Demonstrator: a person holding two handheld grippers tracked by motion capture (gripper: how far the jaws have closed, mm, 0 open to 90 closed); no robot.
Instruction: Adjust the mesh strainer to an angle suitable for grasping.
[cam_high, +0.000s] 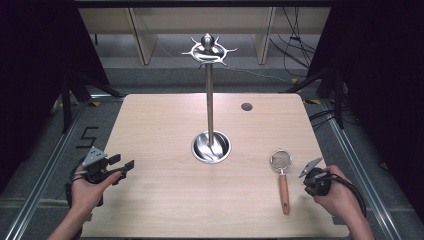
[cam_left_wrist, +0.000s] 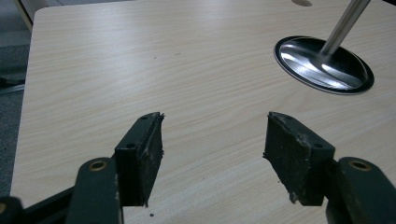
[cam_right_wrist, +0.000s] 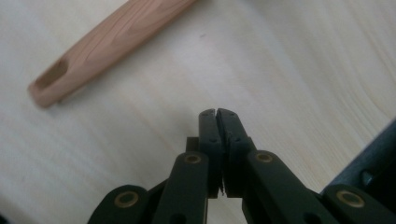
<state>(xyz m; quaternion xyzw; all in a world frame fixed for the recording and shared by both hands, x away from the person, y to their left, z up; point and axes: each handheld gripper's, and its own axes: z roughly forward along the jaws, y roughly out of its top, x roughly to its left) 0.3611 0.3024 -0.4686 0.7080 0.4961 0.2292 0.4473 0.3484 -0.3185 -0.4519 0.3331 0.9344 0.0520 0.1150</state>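
Note:
A small mesh strainer (cam_high: 281, 160) with a wooden handle (cam_high: 284, 192) lies flat on the right side of the table. Its handle (cam_right_wrist: 107, 44) with a slot at the end shows in the right gripper view. A tall steel rack stands mid-table, its pole (cam_high: 210, 105) rising from a round dish base (cam_high: 211, 147) to a ring of hooks (cam_high: 209, 50). My left gripper (cam_high: 122, 166) is open over the left edge, empty, with the base (cam_left_wrist: 324, 64) ahead to its right. My right gripper (cam_right_wrist: 217, 113) is shut and empty beside the handle (cam_high: 314, 175).
The light wooden table (cam_high: 165, 130) has a small dark round hole (cam_high: 246, 106) at the back right. Dark floor and metal rails flank both sides. Shelving and cables lie beyond the far edge.

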